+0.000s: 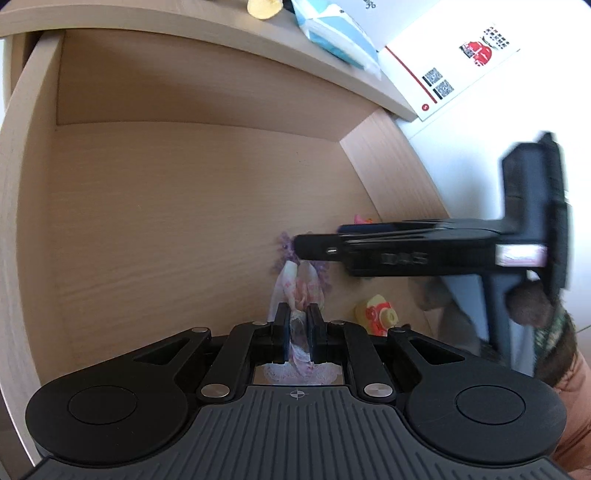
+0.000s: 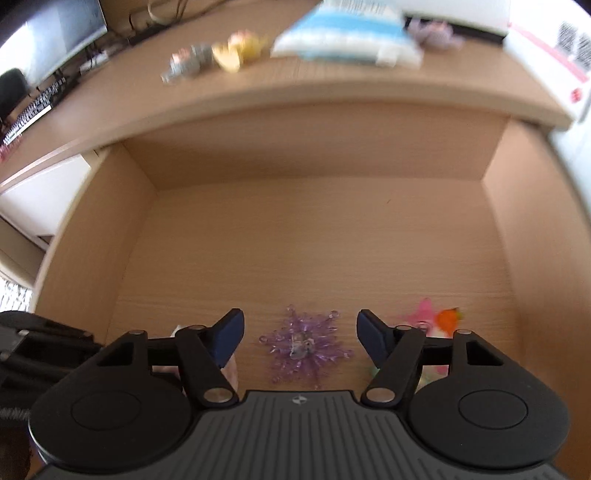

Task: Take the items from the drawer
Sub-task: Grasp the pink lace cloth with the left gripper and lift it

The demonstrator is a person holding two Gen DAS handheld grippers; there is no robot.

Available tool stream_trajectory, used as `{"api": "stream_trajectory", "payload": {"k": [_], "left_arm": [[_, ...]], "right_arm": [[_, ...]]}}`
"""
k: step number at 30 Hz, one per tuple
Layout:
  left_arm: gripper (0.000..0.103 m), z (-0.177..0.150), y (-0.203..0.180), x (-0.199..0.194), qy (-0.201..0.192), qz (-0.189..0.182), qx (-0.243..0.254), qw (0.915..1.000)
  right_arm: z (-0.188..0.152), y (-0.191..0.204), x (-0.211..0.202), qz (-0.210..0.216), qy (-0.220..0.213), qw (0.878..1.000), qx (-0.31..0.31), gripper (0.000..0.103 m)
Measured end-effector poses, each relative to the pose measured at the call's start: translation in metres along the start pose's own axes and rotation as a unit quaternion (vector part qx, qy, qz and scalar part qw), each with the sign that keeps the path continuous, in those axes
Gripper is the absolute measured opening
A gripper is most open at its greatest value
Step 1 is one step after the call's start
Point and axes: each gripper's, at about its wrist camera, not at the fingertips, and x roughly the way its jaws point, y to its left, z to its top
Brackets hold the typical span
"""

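The wooden drawer [image 1: 184,206] stands pulled out under the desk. My left gripper [image 1: 299,314] is shut on a pink-and-white patterned pouch [image 1: 295,280] near the drawer's front. My right gripper [image 2: 299,321] is open and hovers over a purple crystal snowflake ornament [image 2: 306,347] on the drawer floor [image 2: 295,240]. In the left wrist view the right gripper [image 1: 306,247] reaches in from the right, blurred, and covers most of the purple ornament [image 1: 283,245]. A yellow-and-red toy camera [image 1: 376,314] and a pink-and-orange toy [image 2: 436,321] lie at the drawer's right.
On the desk top [image 2: 147,92] above the drawer lie a grey toy [image 2: 188,64], a yellow toy [image 2: 240,50], a blue-and-white tissue pack [image 2: 343,37] and a purple toy [image 2: 432,31]. A white carton with QR codes [image 1: 454,70] stands right. A person's sleeve [image 1: 554,332] shows far right.
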Motion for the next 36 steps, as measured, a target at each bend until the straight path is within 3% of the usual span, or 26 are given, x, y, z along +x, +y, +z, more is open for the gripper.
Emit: {"api": "stream_trajectory", "payload": {"k": [4,8,12,16,17,23,26,28,30,36], "left_arm": [[0.011,0.000,-0.004,0.003,0.003,-0.004,0.002,1.0000],[0.011,0.000,-0.001,0.004,0.009,-0.007,0.004,0.9999],[0.011,0.000,0.000,0.007,0.013,-0.005,0.007,0.9999],[0.011,0.000,-0.002,0.008,0.015,0.004,0.008,0.9998],[0.011,0.001,-0.003,0.009,0.016,0.006,0.008,0.9998],[0.011,0.003,-0.005,0.010,0.016,0.016,0.003,0.9997],[0.011,0.003,-0.005,0.010,0.015,0.016,0.001,0.9998],[0.011,0.003,-0.004,0.010,0.016,0.014,-0.001,0.9998],[0.011,0.004,-0.002,0.010,0.019,0.009,-0.004,0.9998],[0.011,0.006,0.002,0.010,0.018,-0.001,-0.013,0.9998]], "right_arm": [[0.001,-0.001,0.025,-0.006,0.037,0.999,0.021,0.069],[-0.001,0.007,0.029,-0.025,0.041,0.999,0.001,0.064],[-0.006,0.013,0.025,-0.045,0.042,0.998,-0.027,0.049],[-0.013,0.020,0.009,-0.063,0.023,0.997,-0.040,0.015],[-0.014,0.018,0.003,-0.061,0.018,0.997,-0.036,0.015],[-0.019,-0.001,-0.010,-0.063,0.002,0.998,-0.012,0.016],[-0.021,-0.015,-0.016,-0.081,-0.010,0.997,0.011,0.025],[-0.021,-0.025,-0.022,-0.083,-0.025,0.996,0.033,0.044],[-0.020,-0.037,-0.031,-0.086,-0.041,0.994,0.061,0.056],[-0.013,-0.046,-0.013,-0.115,-0.021,0.989,0.096,0.061]]}}
